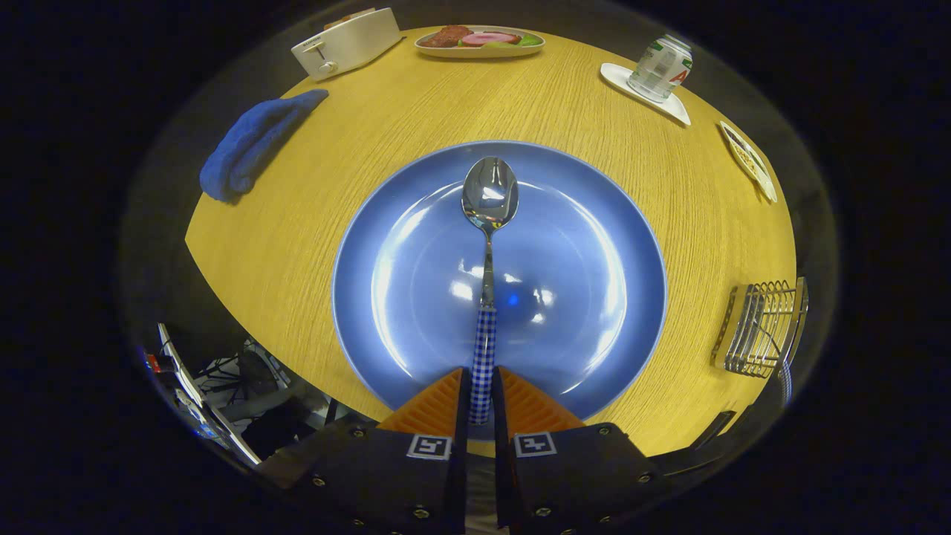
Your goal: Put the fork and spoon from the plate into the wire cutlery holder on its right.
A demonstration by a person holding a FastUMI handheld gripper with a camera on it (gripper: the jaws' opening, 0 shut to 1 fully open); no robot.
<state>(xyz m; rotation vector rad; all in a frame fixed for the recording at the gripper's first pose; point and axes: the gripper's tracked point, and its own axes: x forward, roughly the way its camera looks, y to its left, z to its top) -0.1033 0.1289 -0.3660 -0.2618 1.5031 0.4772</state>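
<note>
A spoon (487,223) with a shiny bowl and a blue-checked handle sticks straight out ahead of my gripper (481,386). Both fingers are shut on the checked handle. The spoon hangs over a large blue plate (594,223) on the yellow wooden table. The wire cutlery holder (761,327) stands to the right of the plate near the table's edge; a blue-checked handle shows just beside it at the rim. Whether the spoon touches the plate I cannot tell.
A blue cloth (252,145) lies left of the plate. Beyond it stand a white toaster (345,41), a tray of food (479,41), a can (661,67) on a white coaster, and a small patterned dish (749,160) at the right.
</note>
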